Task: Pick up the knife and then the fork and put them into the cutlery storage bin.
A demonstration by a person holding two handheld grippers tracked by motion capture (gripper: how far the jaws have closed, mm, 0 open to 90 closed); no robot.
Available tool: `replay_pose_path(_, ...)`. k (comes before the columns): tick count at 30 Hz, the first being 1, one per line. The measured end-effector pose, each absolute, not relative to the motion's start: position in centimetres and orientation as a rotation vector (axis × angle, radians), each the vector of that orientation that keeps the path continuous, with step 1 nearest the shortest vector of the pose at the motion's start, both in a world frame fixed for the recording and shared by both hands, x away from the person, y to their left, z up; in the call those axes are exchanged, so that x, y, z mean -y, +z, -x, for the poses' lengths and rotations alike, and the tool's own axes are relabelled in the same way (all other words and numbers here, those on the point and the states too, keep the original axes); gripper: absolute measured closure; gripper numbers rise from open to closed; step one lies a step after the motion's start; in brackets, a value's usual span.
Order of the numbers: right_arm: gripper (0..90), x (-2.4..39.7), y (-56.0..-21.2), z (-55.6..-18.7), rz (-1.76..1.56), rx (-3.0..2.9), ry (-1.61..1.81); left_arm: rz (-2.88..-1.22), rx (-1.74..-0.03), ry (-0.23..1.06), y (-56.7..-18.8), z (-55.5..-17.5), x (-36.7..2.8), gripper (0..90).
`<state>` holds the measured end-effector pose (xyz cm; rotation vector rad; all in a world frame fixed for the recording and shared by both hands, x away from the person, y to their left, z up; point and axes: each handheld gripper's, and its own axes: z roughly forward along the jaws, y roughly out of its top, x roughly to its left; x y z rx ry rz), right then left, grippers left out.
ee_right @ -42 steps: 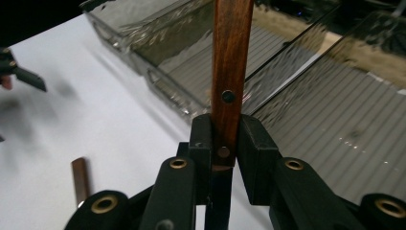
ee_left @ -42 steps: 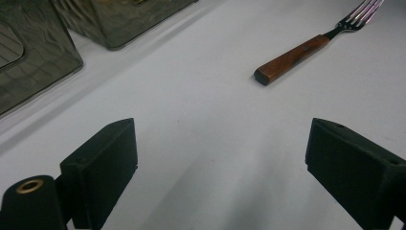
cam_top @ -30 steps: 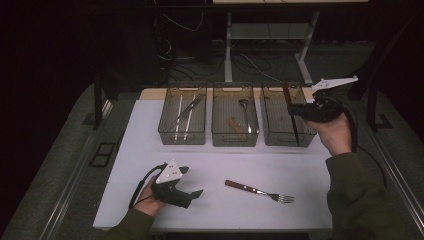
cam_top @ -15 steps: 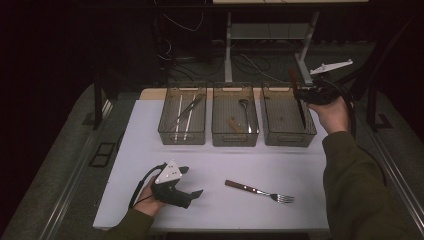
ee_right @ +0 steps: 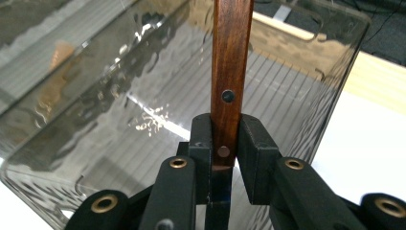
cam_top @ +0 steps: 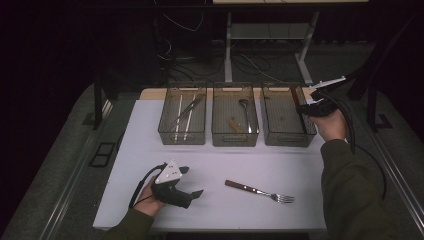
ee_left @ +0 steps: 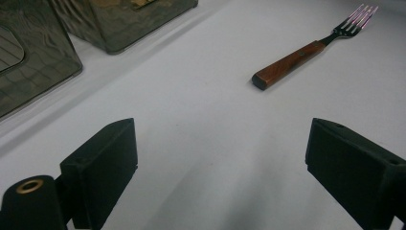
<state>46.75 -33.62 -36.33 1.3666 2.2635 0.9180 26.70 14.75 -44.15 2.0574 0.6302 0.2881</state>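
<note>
My right gripper (cam_top: 306,107) is shut on a wooden-handled utensil (cam_top: 294,94) and holds it over the right-hand clear bin (cam_top: 285,140). In the right gripper view the pads (ee_right: 201,143) clamp the brown riveted handle (ee_right: 231,57), which points away over the ribbed bin (ee_right: 119,120). The utensil's other end is hidden. My left gripper (cam_top: 192,181) lies on the white table (cam_top: 300,165) at the front left, open and with nothing between its jaws (ee_left: 220,158). A wooden-handled fork (cam_top: 257,191) lies to its right, tines away from it (ee_left: 306,52).
Three clear bins stand in a row at the back. The left bin (cam_top: 182,136) holds long metal pieces, and the middle bin (cam_top: 235,141) holds a spoon and a wooden-handled piece. A dark floor with table legs and cables lies beyond the table.
My right gripper, still shut on the utensil, has shifted over the right bin and sunk a little in the last half second. The left gripper and the fork have not moved.
</note>
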Motion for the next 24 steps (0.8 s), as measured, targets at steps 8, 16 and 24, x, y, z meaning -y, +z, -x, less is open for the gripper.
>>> replay_pose_path(8,76.9,33.6,-37.1,-46.8,-1.385,-2.275,0.909,-2.06,-0.629,0.289,-44.1,-26.7,-14.7,9.2)
replay_pose_path(16,66.1,33.4,-37.2,-47.0,-1.39,-2.273,0.935,-2.06,-0.625,0.289,-44.1,-26.7,-14.8,9.2)
replay_pose_path(24,58.8,33.3,-36.3,-46.0,-1.378,-2.277,1.009,-2.06,-0.624,0.289,-44.1,-26.7,-14.7,9.2)
